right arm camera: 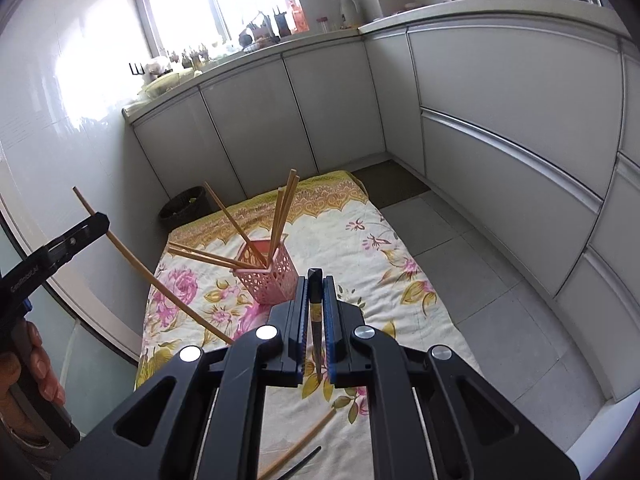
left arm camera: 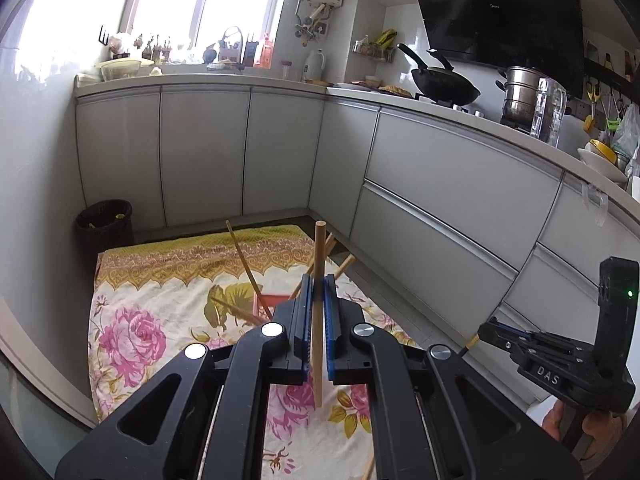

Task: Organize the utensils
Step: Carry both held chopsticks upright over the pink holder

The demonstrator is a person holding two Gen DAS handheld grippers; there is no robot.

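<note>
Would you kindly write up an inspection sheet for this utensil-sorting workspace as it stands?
Surface: floral cloth spread on the grey tiled kitchen floor.
Job's things: pink perforated plastic holder upright on the cloth, several wooden chopsticks leaning in it; a light wooden chopstick and a dark chopstick lie loose on the cloth.
Clutter: nothing seen on the cloth.
Grippers: left gripper shut on a light wooden chopstick; right gripper shut on a dark chopstick.
Cables: nothing seen.
Surroundings: grey cabinets, dark waste bin, black wok on the counter.
</note>
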